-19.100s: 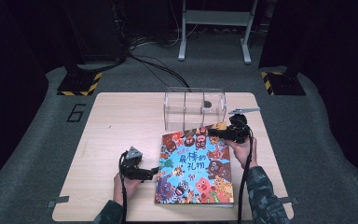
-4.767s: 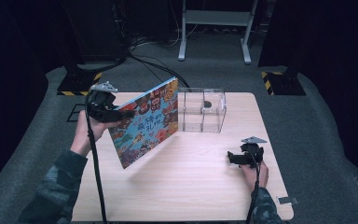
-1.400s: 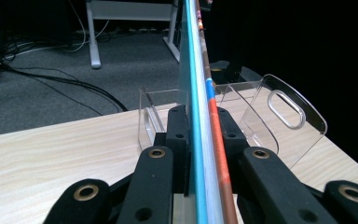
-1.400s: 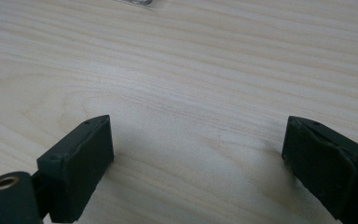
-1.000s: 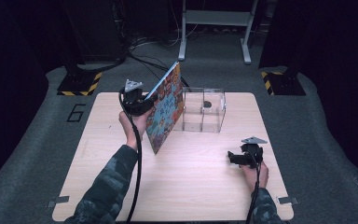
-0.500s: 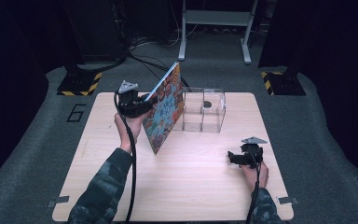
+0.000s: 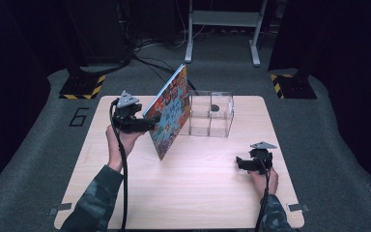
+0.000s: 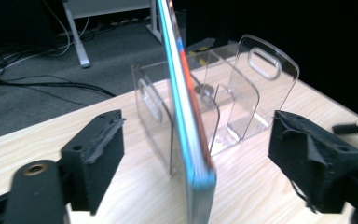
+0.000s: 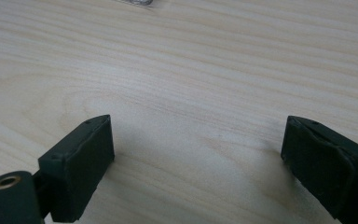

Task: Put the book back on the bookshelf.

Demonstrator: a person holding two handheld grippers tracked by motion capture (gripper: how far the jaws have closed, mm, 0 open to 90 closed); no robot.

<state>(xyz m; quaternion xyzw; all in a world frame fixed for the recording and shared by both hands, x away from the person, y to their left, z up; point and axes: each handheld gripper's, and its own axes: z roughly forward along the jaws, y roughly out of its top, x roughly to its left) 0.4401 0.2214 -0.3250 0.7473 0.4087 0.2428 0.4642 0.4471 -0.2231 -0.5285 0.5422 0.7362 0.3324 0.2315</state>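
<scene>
Standing on a lower corner, picture book (image 7: 170,113) tilted diamond-wise, top corner up past far table edge, bottom corner on wood mid-left of table (image 7: 193,193). Long axis running steeply up and away from person; colourful cover facing right-front in high view. Leaning against left side of clear acrylic organizer (image 7: 211,114), touching or just beside it, hard to tell which.

Left gripper view: book (image 8: 186,140) seen edge-on, thin blue-white edge with orange strip, standing between both black pads with a gap on each side, no pad pressing it. Organizer (image 8: 242,93) behind, glossy see-through panels, rounded tops, oval handle slots, upright dividers. High view instead giving cover art and the box's square grid, plus a small dark item inside a far compartment, too small to name.

Left gripper (image 7: 142,124) at book's left edge, jaws spread wide, just been opening, book loose between them. Left hand under it, camouflage sleeve.

Right gripper (image 7: 244,163) well apart at near right of table, low over bare wood, grey three-cornered plate on top. Right gripper view: jaws spread wide, nothing between, matte black blocky pads, worn edges, pale wood grain below, sliver of clear plastic at top edge.

Beyond: grey carpet, yellow-black hazard blocks, cables, metal stand legs.
</scene>
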